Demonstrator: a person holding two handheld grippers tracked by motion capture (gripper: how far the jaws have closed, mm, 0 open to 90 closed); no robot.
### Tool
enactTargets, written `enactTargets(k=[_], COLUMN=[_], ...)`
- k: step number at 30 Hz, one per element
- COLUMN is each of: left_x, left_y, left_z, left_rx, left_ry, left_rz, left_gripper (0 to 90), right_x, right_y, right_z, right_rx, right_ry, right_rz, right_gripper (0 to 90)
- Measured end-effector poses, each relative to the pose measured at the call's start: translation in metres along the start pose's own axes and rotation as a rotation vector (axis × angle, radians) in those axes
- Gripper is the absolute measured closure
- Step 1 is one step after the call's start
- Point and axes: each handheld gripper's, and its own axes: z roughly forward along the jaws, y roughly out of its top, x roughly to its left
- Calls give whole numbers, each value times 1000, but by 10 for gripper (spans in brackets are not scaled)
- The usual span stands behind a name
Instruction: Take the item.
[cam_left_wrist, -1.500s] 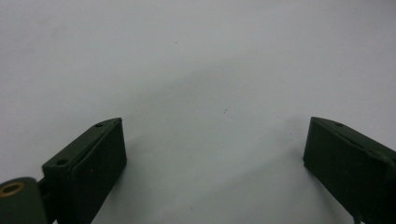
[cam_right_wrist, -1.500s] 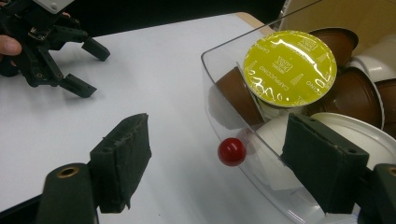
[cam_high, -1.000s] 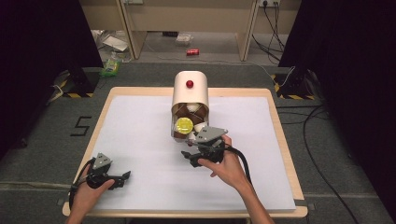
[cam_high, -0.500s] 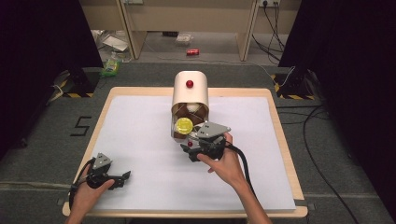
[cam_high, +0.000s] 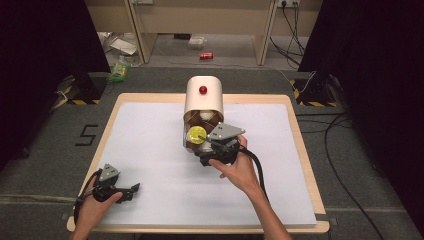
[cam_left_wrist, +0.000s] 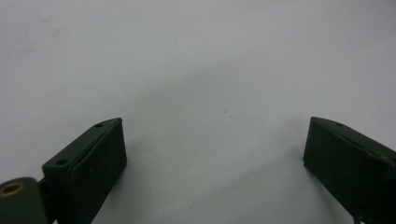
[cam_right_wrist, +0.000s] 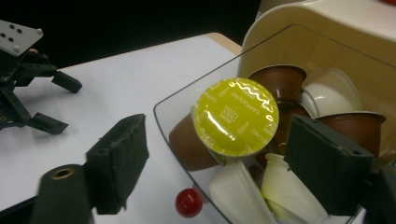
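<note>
A cream container (cam_high: 203, 100) with a red knob (cam_high: 202, 89) stands mid-table. Its clear drawer (cam_right_wrist: 177, 102) is pulled out toward me and holds several coffee capsules. A brown capsule with a yellow foil lid (cam_high: 196, 135) (cam_right_wrist: 236, 116) lies on top. My right gripper (cam_high: 206, 146) (cam_right_wrist: 217, 135) is open at the drawer's front, its jaws either side of the yellow capsule but short of it. A small red ball (cam_right_wrist: 188, 202) sits low at the drawer's front. My left gripper (cam_high: 131, 189) (cam_left_wrist: 215, 126) rests open on the white surface at the near left, nothing between its jaws.
A white sheet (cam_high: 150, 150) covers the wooden table (cam_high: 300, 150). Brown and white capsules (cam_right_wrist: 327, 95) crowd the drawer behind the yellow one. The left gripper (cam_right_wrist: 28, 79) is seen far off in the right gripper view. Cables and clutter lie on the floor (cam_high: 206, 56) beyond.
My right gripper has moved forward and closer to the drawer and the yellow capsule. The left gripper has stayed put.
</note>
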Motion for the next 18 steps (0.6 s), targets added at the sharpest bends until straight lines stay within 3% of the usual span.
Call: enactTargets(k=[10, 18], left_x=[0, 0], left_y=[0, 0], left_z=[0, 0], left_rx=[0, -1], left_ry=[0, -2], left_rz=[0, -2], left_gripper=[53, 52], right_x=[-5, -5], right_y=[8, 9], right_z=[11, 24], right_rx=[25, 49], right_ry=[-39, -61], right_rz=[-25, -28], right_gripper=[310, 301])
